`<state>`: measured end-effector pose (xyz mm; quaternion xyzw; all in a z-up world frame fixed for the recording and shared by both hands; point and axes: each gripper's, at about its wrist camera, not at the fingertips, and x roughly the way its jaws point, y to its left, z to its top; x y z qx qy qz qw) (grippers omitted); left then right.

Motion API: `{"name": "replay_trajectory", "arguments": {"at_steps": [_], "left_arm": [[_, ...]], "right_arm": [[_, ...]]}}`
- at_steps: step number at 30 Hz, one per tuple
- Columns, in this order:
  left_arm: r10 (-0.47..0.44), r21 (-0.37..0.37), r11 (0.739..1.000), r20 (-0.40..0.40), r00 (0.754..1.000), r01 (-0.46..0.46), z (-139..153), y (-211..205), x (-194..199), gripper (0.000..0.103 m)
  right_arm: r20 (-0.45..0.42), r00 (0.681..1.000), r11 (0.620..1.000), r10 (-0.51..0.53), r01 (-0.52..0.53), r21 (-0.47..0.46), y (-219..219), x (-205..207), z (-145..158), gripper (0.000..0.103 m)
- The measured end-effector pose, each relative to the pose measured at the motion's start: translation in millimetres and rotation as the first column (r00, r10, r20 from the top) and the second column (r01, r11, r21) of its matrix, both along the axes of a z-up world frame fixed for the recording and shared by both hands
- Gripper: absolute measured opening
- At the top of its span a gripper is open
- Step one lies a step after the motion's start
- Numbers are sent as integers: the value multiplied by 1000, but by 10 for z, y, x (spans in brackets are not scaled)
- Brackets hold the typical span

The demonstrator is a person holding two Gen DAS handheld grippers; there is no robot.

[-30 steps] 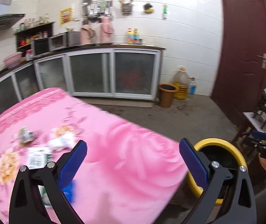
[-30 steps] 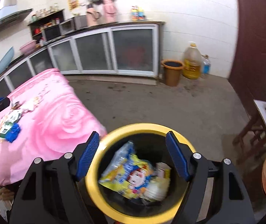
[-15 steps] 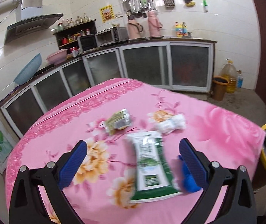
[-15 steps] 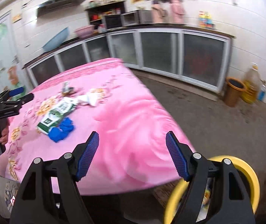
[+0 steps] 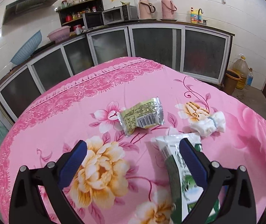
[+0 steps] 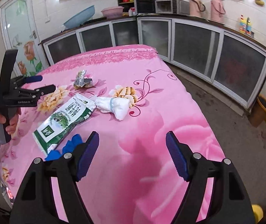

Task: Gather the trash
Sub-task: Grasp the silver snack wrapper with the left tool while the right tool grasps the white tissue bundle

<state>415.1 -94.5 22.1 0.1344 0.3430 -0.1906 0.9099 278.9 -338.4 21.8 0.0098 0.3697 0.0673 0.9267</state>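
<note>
The left hand-held gripper (image 5: pixel 131 155) is held with its jaws wide apart and empty above the worktop (image 5: pixel 62 112); the green-and-white packet (image 5: pixel 181 169) lies partly under its right finger, the foil wrapper (image 5: pixel 142 116) just ahead. The right hand-held gripper (image 6: pixel 133 155), also spread and empty, is poised with the white wad (image 6: pixel 114 104) ahead and the blue scrap (image 6: pixel 68 146) by its left finger. For a clean pick, the left jaws are probably best centred over one flat packet edge before being lowered.
</note>
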Motion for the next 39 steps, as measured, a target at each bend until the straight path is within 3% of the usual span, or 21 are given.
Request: {"name": "replay_trajectory", "arguments": {"at_steps": [5,8,17,22,24,25,26,27,31,33,34,39], "left_arm": [[-3,-7,1000,-22,1000,3,-92,-155,259,96],[-4,29,1000,-41,999,5,-147,-292,390,96],[75,51,996,-102,992,-70,-267,-418,849,96],[67,76,996,-182,981,-54,-452,-561,1090,96],[65,55,997,-211,975,-55,-509,-585,1165,96],[63,43,998,-213,975,-55,-521,-593,1189,96],[64,36,998,-215,975,-57,-534,-600,1206,88],[64,35,998,-221,973,-58,-550,-601,1212,68],[38,42,999,-249,968,-28,-642,-654,1207,46],[24,25,1000,-241,970,-18,-597,-641,1166,22],[21,9,1000,-247,969,-19,-562,-615,1158,17],[11,-30,999,-227,974,-18,-333,-434,998,16]], "right_arm": [[-35,999,999,27,-29,-44,106,327,-133,71],[-61,998,998,35,-38,-49,113,470,-195,71],[-102,992,994,80,-87,-66,234,948,-328,72],[-152,982,993,114,-119,-20,287,1213,-432,71],[-173,977,992,126,-128,3,306,1275,-468,66],[-179,974,991,136,-134,20,315,1290,-471,58],[-184,972,989,146,-142,36,325,1300,-464,45],[-185,973,990,140,-136,36,336,1301,-453,45],[-179,977,993,118,-113,37,335,1290,-402,31],[-181,977,992,115,-105,63,308,1273,-359,26],[-172,979,993,110,-99,67,292,1246,-321,26],[-137,986,993,92,-82,80,226,1082,-165,25]]}}
